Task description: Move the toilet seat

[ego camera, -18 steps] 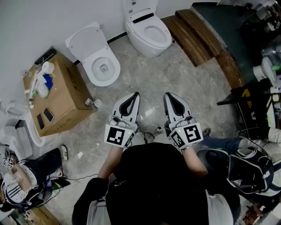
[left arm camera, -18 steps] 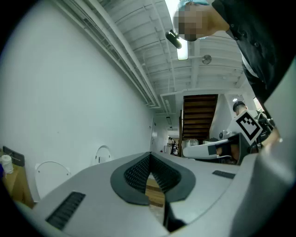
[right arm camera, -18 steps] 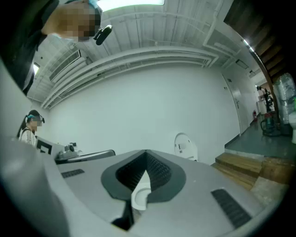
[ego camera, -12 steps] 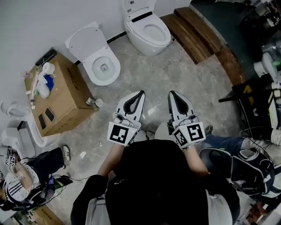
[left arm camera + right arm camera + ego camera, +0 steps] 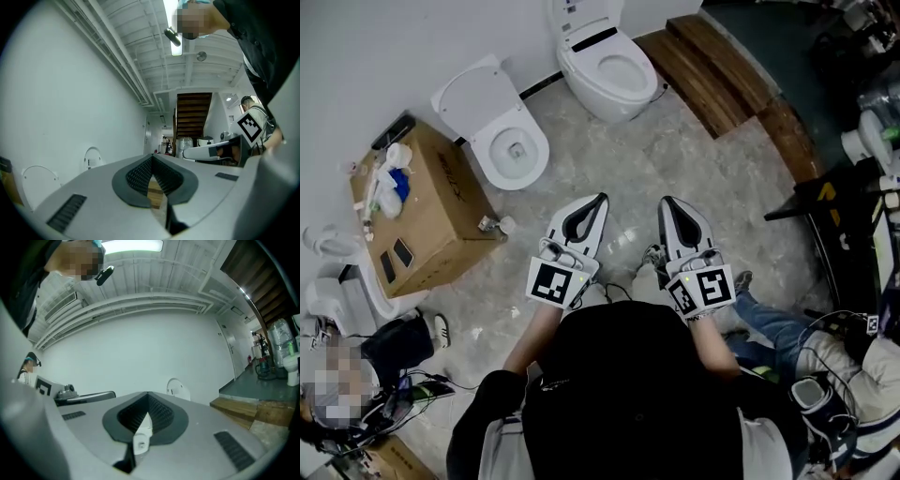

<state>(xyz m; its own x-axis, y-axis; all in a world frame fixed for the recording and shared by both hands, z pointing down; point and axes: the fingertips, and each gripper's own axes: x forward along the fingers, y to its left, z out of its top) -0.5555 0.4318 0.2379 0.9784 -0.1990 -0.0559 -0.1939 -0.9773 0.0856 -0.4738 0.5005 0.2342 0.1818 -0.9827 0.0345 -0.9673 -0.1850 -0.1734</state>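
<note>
The left tongs [image 5: 598, 201] and right tongs [image 5: 667, 201] are held shut and empty at the frame's centre, while the raised toilet seat [image 5: 472, 92] is seen well apart at upper left, nearer the left tongs.

Head view: the top edge cuts off the far toilet [image 5: 614, 66] at its tank. The small items [image 5: 389, 183] on the cardboard box [image 5: 441, 220] are too small for me to name. Right gripper view: my right claw [image 5: 147, 401] hides all but the top of a toilet lid [image 5: 178, 389].
</note>
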